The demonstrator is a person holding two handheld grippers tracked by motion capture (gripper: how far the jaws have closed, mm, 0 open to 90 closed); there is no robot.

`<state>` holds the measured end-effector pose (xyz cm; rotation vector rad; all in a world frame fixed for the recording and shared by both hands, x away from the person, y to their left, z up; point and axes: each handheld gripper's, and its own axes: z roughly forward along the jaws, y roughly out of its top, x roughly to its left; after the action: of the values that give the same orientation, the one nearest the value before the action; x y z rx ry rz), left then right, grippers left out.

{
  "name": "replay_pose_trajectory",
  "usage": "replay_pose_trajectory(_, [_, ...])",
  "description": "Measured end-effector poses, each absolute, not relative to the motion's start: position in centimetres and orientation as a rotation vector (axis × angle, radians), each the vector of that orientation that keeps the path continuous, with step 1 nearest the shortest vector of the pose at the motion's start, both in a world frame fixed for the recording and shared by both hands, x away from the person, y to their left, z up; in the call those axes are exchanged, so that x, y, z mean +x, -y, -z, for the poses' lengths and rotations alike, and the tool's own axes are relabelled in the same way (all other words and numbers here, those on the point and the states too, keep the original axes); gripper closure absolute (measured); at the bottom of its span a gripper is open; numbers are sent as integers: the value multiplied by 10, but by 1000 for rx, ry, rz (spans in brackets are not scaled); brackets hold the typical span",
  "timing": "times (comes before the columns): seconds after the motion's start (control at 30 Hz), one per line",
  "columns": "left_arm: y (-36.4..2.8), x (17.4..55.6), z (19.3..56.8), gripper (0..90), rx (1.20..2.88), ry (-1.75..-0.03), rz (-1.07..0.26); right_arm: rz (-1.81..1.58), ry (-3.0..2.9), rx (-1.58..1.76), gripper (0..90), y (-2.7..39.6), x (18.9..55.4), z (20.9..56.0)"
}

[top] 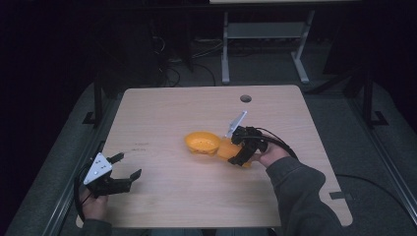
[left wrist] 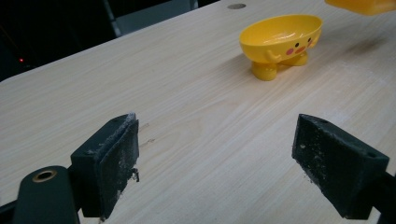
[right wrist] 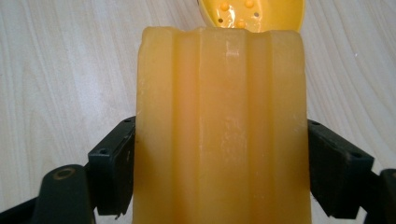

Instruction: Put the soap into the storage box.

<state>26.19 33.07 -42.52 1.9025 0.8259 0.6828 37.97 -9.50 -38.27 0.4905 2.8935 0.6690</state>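
Soap bar [right wrist: 222, 126]: clamped between the jaws of the right hand-held gripper [top: 244, 147], held just short of the dish.
Soap dish [top: 202, 142]: on the counter [top: 167, 191], straight ahead of that gripper.
Left hand-held gripper [top: 125, 167]: jaws apart, holding nothing, well away from the dish.

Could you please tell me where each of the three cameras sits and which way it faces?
High view: above the person's side, facing forward and down on the table; both forearms enter below.
Left gripper view: on the open left gripper, facing the yellow dish.
Right gripper view: on the right gripper, clamping the soap bar.
All views share the dish.
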Motion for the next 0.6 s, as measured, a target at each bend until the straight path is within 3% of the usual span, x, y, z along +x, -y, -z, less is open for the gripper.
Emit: replay_pose_trajectory(0.6, [-332,262,425,139,1889,-830,-681,-681,-2905,440,205,71,397,378])
